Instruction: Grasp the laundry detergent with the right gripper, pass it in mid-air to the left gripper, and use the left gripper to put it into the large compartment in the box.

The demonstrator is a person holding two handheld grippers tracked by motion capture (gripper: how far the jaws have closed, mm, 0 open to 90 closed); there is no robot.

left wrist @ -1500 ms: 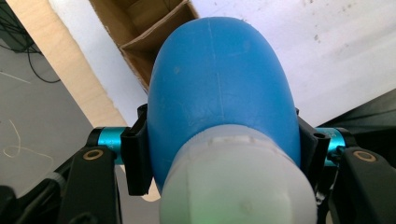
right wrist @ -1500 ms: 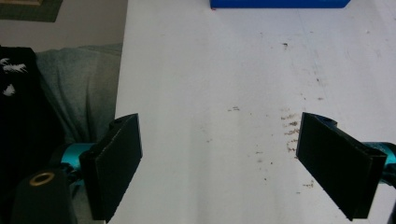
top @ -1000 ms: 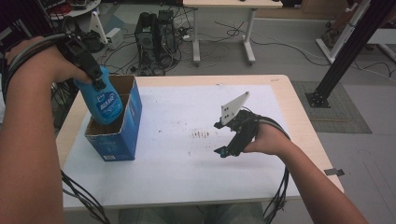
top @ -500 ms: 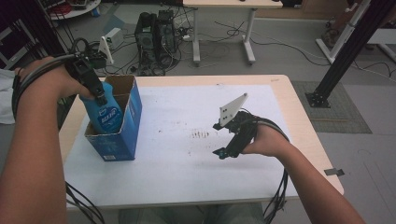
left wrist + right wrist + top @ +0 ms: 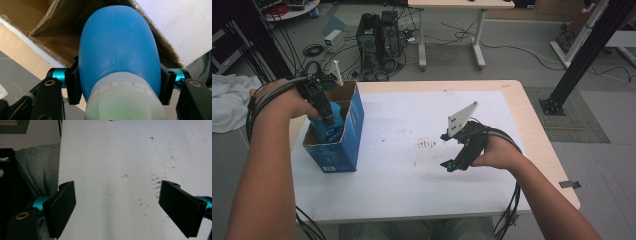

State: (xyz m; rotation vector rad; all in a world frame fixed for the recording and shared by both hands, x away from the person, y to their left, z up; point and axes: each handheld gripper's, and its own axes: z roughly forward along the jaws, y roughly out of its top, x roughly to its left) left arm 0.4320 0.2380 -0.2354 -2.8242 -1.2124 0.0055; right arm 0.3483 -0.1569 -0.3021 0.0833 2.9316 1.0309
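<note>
Table (image 5: pixel 412 195) with white top, faint brown specks mid-surface. Blue cardboard box (image 5: pixel 347 135) open-topped, at table's left edge. Blue bottle (image 5: pixel 120 50) with white cap, lower part inside box, clamped at both sides by left gripper (image 5: pixel 323 102). Right gripper (image 5: pixel 125 207) resting low over bare tabletop, jaws spread wide, nothing between.

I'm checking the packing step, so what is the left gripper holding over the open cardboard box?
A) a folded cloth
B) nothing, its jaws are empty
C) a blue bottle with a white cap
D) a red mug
C: the left gripper has its jaws clamped on the blue bottle, above the cardboard box.
</note>
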